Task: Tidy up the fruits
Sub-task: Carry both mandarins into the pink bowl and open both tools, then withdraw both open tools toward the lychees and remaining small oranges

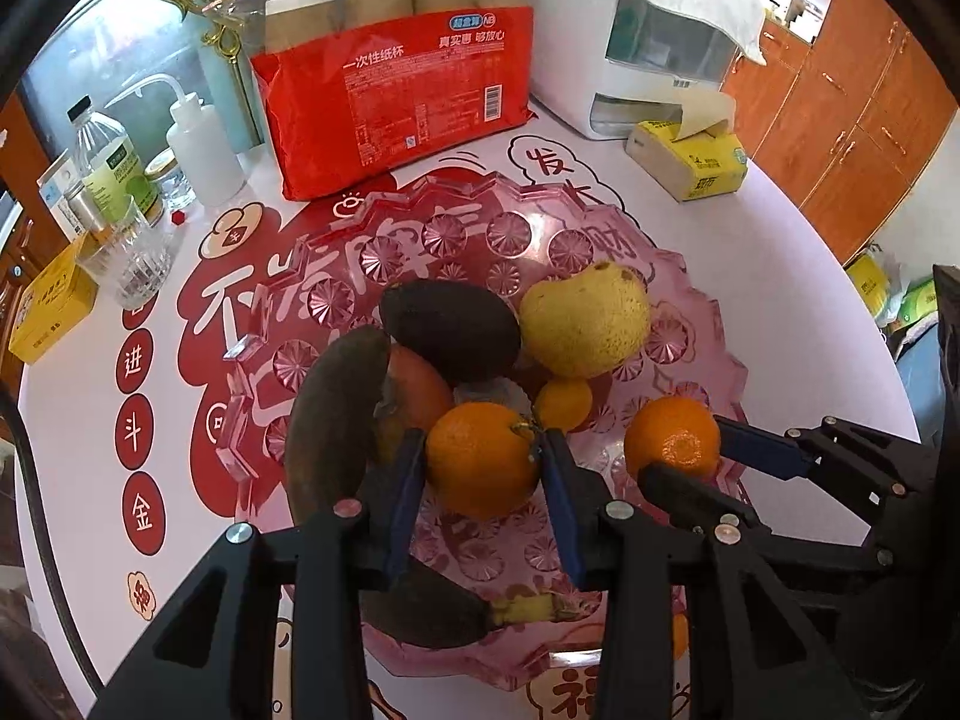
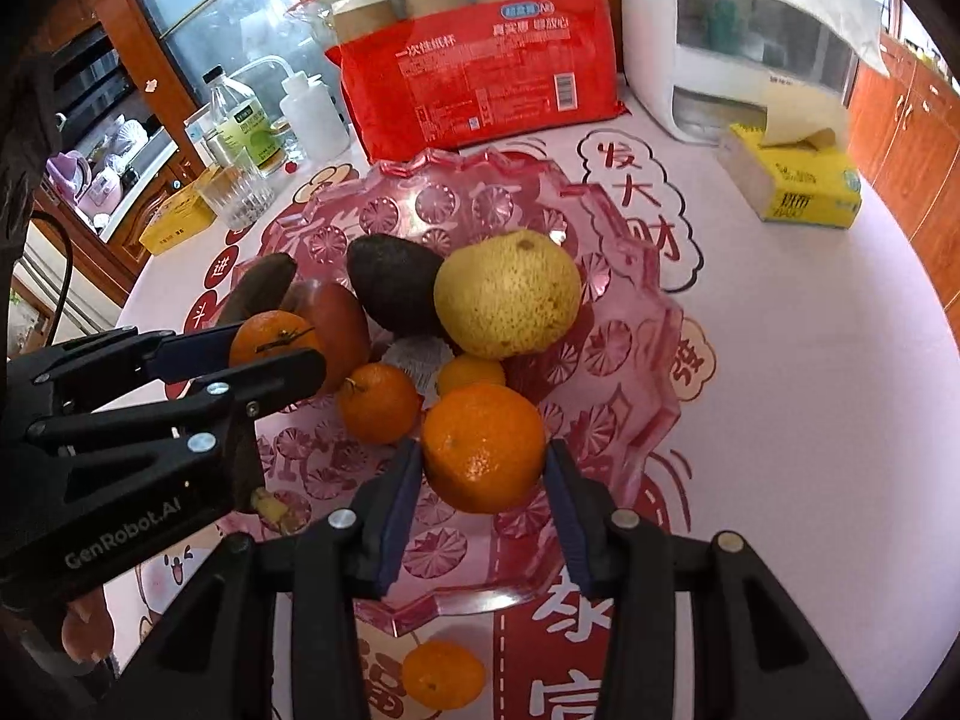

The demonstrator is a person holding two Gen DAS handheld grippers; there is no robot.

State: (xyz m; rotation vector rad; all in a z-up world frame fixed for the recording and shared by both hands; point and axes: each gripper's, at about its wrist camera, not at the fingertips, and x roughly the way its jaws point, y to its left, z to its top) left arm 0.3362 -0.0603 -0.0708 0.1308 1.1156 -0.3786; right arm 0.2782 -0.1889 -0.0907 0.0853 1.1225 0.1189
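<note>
A pink glass fruit bowl (image 1: 420, 210) (image 2: 648, 330) holds a yellow pear (image 1: 585, 324) (image 2: 507, 294), a dark avocado (image 1: 450, 324) (image 2: 396, 285), a blackened banana (image 1: 336, 414), a red-orange fruit (image 1: 420, 390) and small tangerines (image 2: 378, 402). My left gripper (image 1: 483, 444) (image 2: 276, 348) is shut on an orange (image 1: 480, 468) low over the bowl's left side. Beside it, my right gripper (image 2: 485, 450) (image 1: 684, 450) is shut on a second orange (image 2: 483, 438) (image 1: 672, 438) over the bowl's near right. One more tangerine (image 2: 441, 675) lies on the table in front of the bowl.
Behind the bowl stand a red pack of paper cups (image 1: 396, 90), a white appliance (image 1: 630, 36) and a yellow tissue box (image 1: 690, 162). At the left are a drinking glass (image 1: 129, 258), bottles (image 1: 204, 144) and a yellow box (image 1: 48, 312). Wooden cabinets (image 1: 870, 120) line the right.
</note>
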